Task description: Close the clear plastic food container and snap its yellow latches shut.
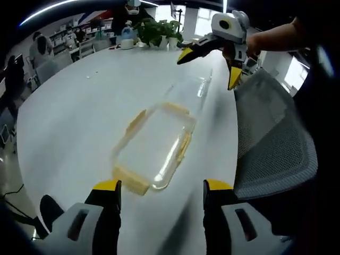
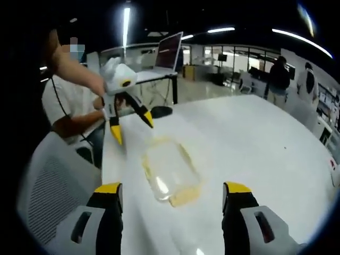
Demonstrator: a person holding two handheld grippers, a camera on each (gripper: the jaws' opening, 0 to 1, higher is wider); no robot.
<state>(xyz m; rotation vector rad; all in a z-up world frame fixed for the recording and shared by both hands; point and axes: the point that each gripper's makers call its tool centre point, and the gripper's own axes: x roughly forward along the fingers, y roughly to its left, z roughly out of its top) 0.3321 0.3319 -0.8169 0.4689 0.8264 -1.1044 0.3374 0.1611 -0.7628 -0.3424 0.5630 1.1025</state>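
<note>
Left gripper [image 1: 161, 192]: jaws spread wide with yellow tips, nothing between them, raised above the near end of the container; in the right gripper view it comes in from the left [image 2: 130, 129], held by a person's hand, jaws also apart.
Mesh chair [image 2: 50, 183]: grey, just beside the worktop's edge, at the lower left in the right gripper view and on the right in the left gripper view [image 1: 271, 143].
Container [image 1: 154, 146]: clear plastic, lying flat on the worktop near that edge, between the two grippers; yellow latches along its sides and ends stand out from the body. Whether the lid sits fully down I cannot tell. In the right gripper view it lies ahead of the jaws [image 2: 171, 178].
Worktop [image 1: 79, 111]: white, broad and rounded.
Right gripper [image 2: 173, 197]: jaws wide apart, holding nothing, above the worktop short of the container; in the left gripper view it hangs beyond the container's far end [image 1: 212, 65].
Potted plants [image 1: 159, 31]: green, at the worktop's far end.
Laptop [image 2: 167, 53]: open on a stand beyond the worktop.
</note>
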